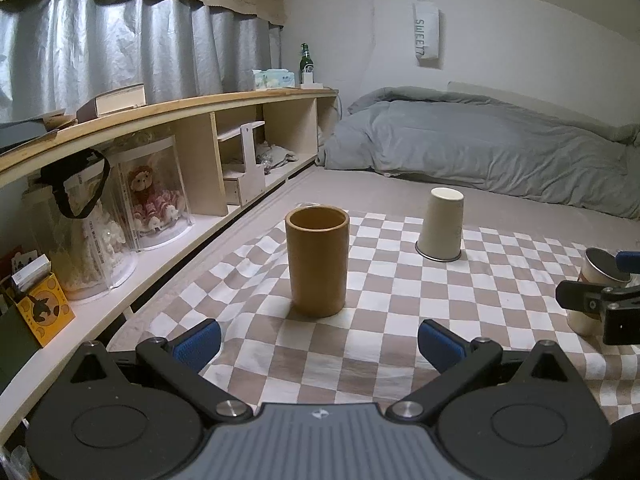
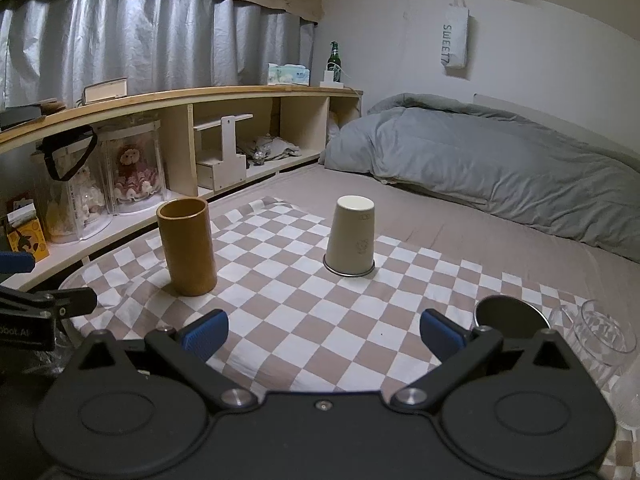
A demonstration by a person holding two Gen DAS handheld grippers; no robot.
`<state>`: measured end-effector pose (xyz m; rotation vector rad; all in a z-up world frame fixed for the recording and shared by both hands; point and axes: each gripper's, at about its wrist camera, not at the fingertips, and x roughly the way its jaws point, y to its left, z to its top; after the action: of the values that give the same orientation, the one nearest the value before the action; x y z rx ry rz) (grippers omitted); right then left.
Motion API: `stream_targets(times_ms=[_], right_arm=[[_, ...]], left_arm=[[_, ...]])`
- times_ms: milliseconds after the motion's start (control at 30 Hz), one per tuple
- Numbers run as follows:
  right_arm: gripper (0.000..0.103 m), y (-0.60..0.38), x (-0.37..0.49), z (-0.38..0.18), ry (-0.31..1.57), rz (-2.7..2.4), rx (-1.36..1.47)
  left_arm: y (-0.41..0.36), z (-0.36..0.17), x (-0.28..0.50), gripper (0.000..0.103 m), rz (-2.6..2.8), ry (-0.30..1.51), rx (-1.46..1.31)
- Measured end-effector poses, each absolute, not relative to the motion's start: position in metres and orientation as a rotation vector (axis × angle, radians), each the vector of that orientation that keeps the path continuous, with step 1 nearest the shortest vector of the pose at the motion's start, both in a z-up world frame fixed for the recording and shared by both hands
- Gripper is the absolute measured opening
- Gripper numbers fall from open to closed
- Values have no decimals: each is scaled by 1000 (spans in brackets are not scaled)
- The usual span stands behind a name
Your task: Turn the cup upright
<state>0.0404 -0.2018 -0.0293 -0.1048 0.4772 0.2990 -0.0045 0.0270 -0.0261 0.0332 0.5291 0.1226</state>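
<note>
A cream cup (image 1: 441,225) stands upside down on the checkered cloth (image 1: 380,312), its metal rim on the cloth; it also shows in the right wrist view (image 2: 351,237). A brown bamboo cup (image 1: 317,261) stands upright, mouth up, just ahead of my left gripper (image 1: 318,345), which is open and empty. My right gripper (image 2: 323,335) is open and empty, a little short of the cream cup. A steel cup (image 2: 512,316) stands upside down by the right finger, and shows at the right edge of the left wrist view (image 1: 600,280). A clear glass (image 2: 604,332) stands upside down at far right.
A long wooden shelf (image 1: 168,136) with jars, boxes and a doll runs along the left. A grey duvet (image 1: 480,148) lies bunched at the back of the bed. The right gripper's arm (image 1: 600,304) shows at the right edge of the left wrist view.
</note>
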Motion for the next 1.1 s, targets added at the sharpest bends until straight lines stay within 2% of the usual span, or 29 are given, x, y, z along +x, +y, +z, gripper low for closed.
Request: stream_targets(times_ms=[1100], right_arm=[[103,-201,41,-32,480,293,-107]], left_arm=[[29,-27,-4,103,131,532,31]])
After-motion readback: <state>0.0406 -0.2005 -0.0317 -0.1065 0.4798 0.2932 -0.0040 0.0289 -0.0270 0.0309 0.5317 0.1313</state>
